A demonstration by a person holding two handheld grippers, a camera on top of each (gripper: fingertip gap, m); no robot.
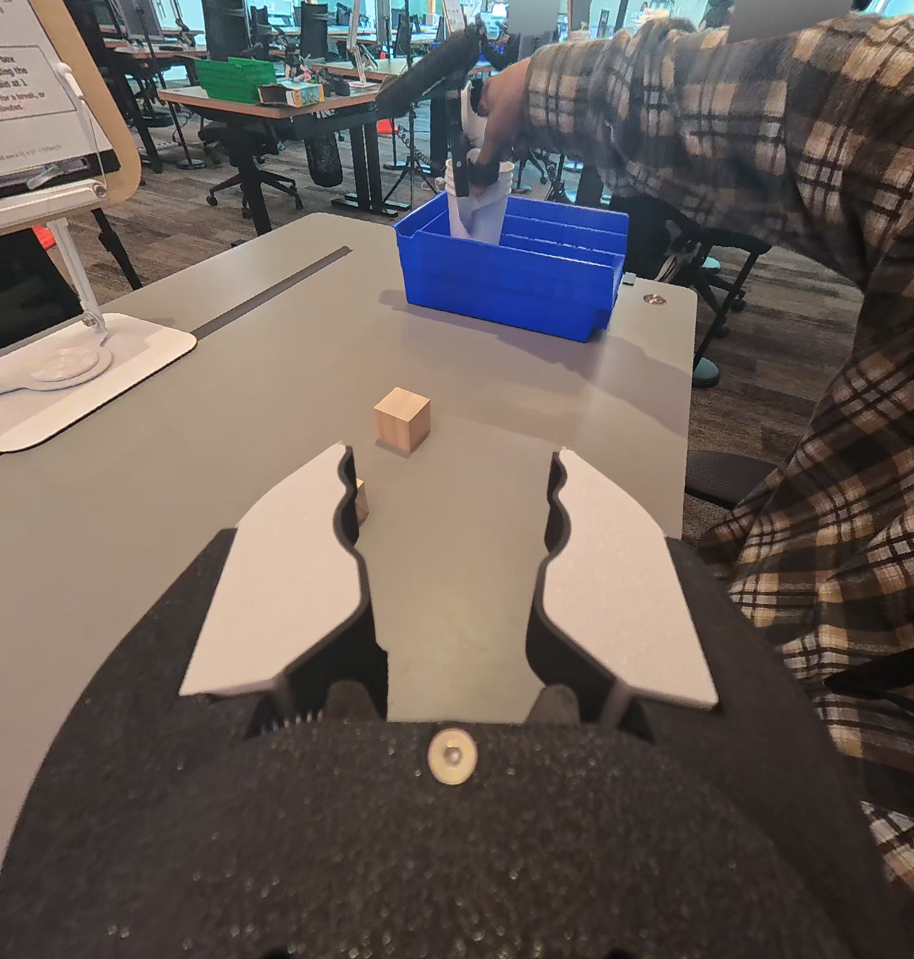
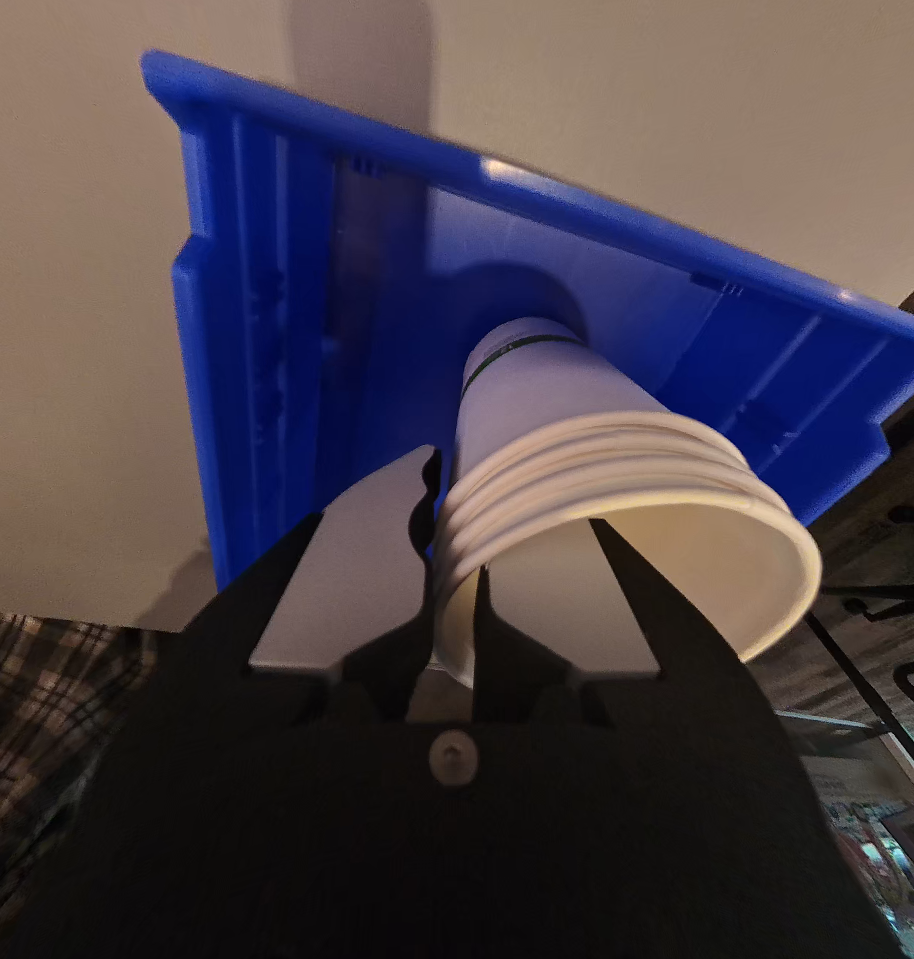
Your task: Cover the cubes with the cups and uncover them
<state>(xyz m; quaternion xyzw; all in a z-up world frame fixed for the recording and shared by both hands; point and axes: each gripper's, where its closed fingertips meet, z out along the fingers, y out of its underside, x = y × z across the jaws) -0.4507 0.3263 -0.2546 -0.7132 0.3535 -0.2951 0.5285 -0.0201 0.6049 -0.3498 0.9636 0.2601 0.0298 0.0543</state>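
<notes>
Cups (image 2: pixel 574 467), white paper, nested in a leaning stack inside the blue bin (image 2: pixel 289 311) at the far side of the grey table (image 1: pixel 289 337). Straddled at the rim by the right gripper (image 2: pixel 512 498): one finger (image 2: pixel 356 560) outside the wall, the other (image 2: pixel 564 586) down inside the mouth, pinching the top cup's wall, or very nearly; full contact hard to confirm from the wrist view. Best done with a light squeeze only, since paper buckles and the rim already looks oval. Worth peeling just the top cup off with a slight twist or tilt, because a straight pull probably drags the whole stack along. Worth lifting clear of the bin wall before travelling toward the cubes. Further out, left gripper (image 1: pixel 449 456) held low over the table, fingers well apart and gripping nothing. Just ahead of it, a wooden cube (image 1: pixel 402 418) sitting free; a second cube (image 1: pixel 361 499) half hidden behind the left fingertip, close to it. Probably wise to keep the left gripper off that near cube, and ready to steady the stack if several cups rise together. Neither cube covered yet.
</notes>
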